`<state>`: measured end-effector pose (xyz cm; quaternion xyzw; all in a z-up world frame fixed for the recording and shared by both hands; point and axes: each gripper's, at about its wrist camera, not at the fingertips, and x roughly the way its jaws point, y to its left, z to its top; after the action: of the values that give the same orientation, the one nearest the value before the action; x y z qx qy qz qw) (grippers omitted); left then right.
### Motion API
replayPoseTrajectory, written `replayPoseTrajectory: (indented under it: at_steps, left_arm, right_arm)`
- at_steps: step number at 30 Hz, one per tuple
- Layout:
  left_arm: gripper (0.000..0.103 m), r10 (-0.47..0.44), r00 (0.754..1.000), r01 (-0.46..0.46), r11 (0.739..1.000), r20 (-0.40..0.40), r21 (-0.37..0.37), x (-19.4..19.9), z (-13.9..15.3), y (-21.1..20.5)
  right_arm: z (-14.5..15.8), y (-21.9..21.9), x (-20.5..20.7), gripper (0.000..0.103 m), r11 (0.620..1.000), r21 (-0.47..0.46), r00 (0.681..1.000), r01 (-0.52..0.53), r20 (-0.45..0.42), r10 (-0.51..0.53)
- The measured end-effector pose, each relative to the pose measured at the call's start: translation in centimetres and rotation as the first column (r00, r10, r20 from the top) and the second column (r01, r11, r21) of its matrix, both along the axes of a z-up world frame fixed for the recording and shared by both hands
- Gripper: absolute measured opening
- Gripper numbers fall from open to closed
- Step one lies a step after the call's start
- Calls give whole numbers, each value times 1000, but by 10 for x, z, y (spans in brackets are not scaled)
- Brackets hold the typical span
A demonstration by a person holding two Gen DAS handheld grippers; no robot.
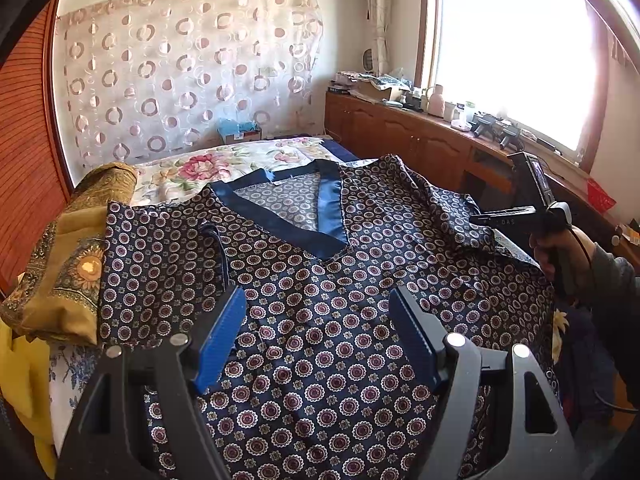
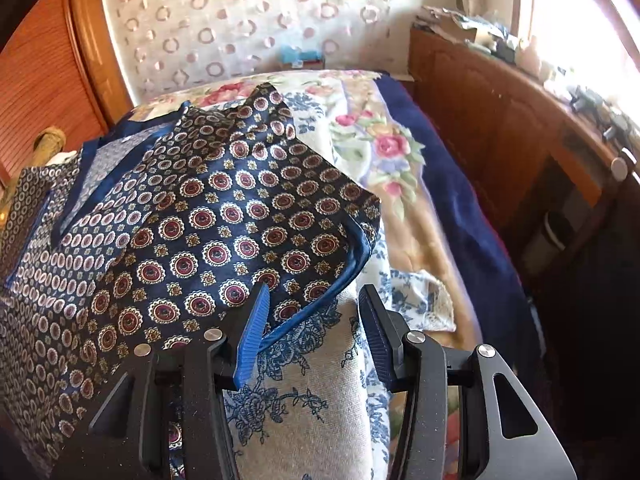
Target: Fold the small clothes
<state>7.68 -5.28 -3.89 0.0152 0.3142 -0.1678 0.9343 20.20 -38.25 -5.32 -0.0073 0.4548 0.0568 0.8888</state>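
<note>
1. A sheer curtain [image 1: 188, 68] with pink ring patterns covers the far wall.
2. A bright window [image 1: 516, 52] with a wooden frame on the right floods the room with daylight.
3. Under the window runs a low wooden cabinet [image 1: 404, 136], its top crowded with bottles, papers and small items.
4. A reddish slatted wooden panel [image 1: 28, 152] stands at the left.
5. The bed [image 2: 400, 152] carries a floral blanket with pink roses and a dark blue border.
6. A blue tissue box [image 1: 238, 128] sits at the bed's far end.
</note>
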Motion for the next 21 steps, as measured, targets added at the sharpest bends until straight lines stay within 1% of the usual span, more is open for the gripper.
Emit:
replayPoseTrajectory:
  at_steps: [3, 4, 6, 7, 8, 9, 11, 17, 19, 21]
  left_arm:
    - [74, 2, 1000, -2, 1000, -2, -3, 0, 0, 1]
    - [74, 3, 1000, -3, 1000, -3, -5, 0, 0, 2]
    - [74, 3, 1000, -3, 1000, -3, -3, 0, 0, 3]
    - [74, 4, 1000, -4, 1000, -4, -3, 1, 0, 3]
    - [74, 4, 1000, -4, 1000, -4, -5, 0, 0, 3]
    - [74, 4, 1000, -4, 1000, -5, -7, 1, 0, 4]
    - [74, 5, 1000, -5, 1000, -8, -7, 1, -1, 3]
    - [74, 7, 1000, -7, 1000, -8, -6, 0, -2, 5]
    - [74, 9, 1000, -9, 1000, -5, -9, 0, -1, 6]
    - [74, 15, 1000, -15, 1000, -5, -11, 0, 0, 7]
  right_arm:
    - [0, -2, 2, 47, 1000, 6, 1000, -6, -1, 6]
    - [1, -1, 3, 40, 1000, 3, 1000, -8, 1, 8]
    - [1, 1, 6, 34, 1000, -19, 1000, -11, 14, 11]
    - [1, 2, 8, 28, 999, -36, 1000, -9, 20, 10]
    - [2, 3, 8, 12, 998, -55, 999, -9, 31, 10]
    - [5, 3, 7, 3, 998, -55, 999, -17, 51, 20]
    - [11, 2, 6, 2, 998, 16, 995, -59, 77, 57]
    - [35, 26, 2, 1, 990, 26, 981, -135, 141, 130]
    - [45, 38, 1, 1, 986, 27, 973, -166, 165, 159]
    - [60, 56, -1, 1, 976, 27, 958, -217, 199, 207]
